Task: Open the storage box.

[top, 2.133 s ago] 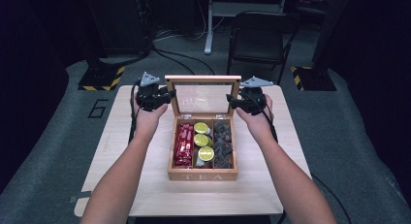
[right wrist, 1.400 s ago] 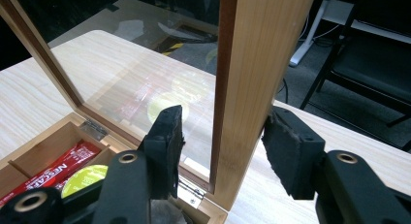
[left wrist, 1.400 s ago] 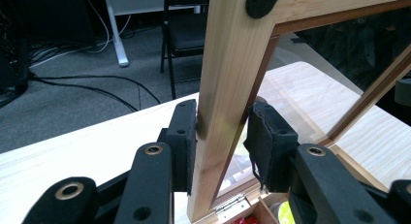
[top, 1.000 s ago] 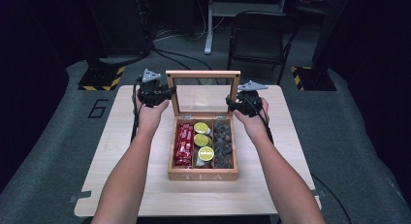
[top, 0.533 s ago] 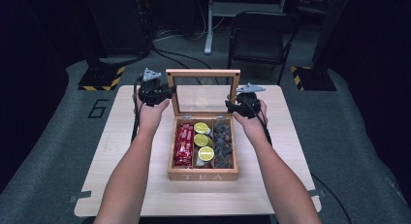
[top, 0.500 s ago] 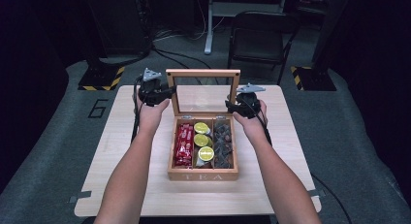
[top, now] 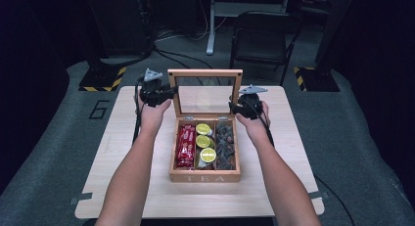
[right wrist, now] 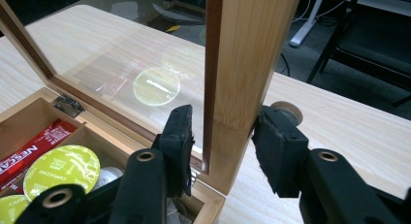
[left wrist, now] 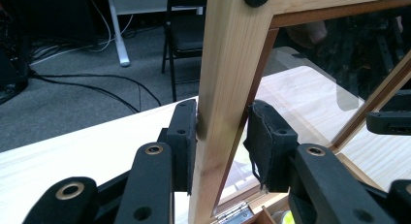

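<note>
A wooden tea box sits near the middle of the table, its glass-paned lid standing upright on hinges at the box's twelve o'clock edge. The left gripper is at the lid's nine o'clock side, jaws closed down onto the left post of the lid frame; in the left gripper view one pad presses the wood flat and the other meets its inner edge, so the lid is pinned and cannot fall shut. The right gripper is at the three o'clock side, low by the hinge; its jaws have just been closing around the right post, and in the right gripper view the outer pad touches the wood while a thin gap seems to remain at the inner pad, so the grip looks not quite made. Holding both posts likely spreads the load and keeps the frame from twisting on its hinges. Inside, red sachets, green-topped capsules and dark wrapped items lie in three compartments, left to right.
</note>
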Tool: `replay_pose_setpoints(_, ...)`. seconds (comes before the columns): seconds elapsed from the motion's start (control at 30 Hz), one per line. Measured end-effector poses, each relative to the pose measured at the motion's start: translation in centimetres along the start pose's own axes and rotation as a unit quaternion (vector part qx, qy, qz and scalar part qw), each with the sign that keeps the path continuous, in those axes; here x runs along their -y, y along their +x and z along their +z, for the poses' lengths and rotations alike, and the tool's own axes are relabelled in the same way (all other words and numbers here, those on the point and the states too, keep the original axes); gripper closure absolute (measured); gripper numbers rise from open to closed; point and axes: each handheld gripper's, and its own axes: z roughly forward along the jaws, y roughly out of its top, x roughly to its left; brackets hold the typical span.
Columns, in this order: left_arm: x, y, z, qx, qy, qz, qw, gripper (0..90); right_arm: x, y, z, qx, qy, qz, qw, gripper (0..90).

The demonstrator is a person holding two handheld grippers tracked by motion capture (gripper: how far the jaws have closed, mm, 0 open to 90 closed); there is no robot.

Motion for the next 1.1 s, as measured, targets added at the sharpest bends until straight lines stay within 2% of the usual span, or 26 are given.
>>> replay_pose_setpoints(0.17, 0.1, 0.0, 0.0, 0.001, -0.001, 0.000, 1.0000, 64.3, 0.1, 0.1, 0.2, 0.003, 0.002, 0.010, 0.9999, 59.9)
replay_pose_setpoints(0.2, 0.1, 0.0, -0.1, 0.002, -0.002, -0.001, 1.0000, 64.2, 0.1, 0.0, 0.3, 0.004, 0.000, 0.004, 1.0000, 60.4)
replay_pose_setpoints(0.27, 0.4, 0.1, -0.1, 0.006, -0.005, -0.005, 1.0000, 63.9, 0.1, 0.1, 0.3, 0.002, 0.001, 0.014, 0.9999, 61.5)
replay_pose_setpoints(0.37, 0.6, 0.1, 0.0, 0.002, 0.004, -0.004, 1.0000, 64.0, 0.0, -0.1, 0.3, 0.004, 0.004, 0.007, 1.0000, 63.8)
replay_pose_setpoints(0.67, 1.4, 0.3, 0.0, 0.012, 0.007, -0.001, 0.9999, 62.3, -0.1, -0.3, 0.7, 0.005, 0.004, 0.018, 0.9998, 64.8)
replay_pose_setpoints(0.83, 2.1, 0.1, 0.1, 0.022, 0.011, 0.001, 0.9997, 61.3, -0.3, -0.5, 0.8, 0.001, 0.013, 0.023, 0.9997, 65.0)
replay_pose_setpoints(1.1, 3.5, 0.9, -0.5, 0.028, 0.018, -0.005, 0.9994, 61.3, -0.6, -0.6, 0.9, 0.002, 0.020, 0.026, 0.9995, 65.0)
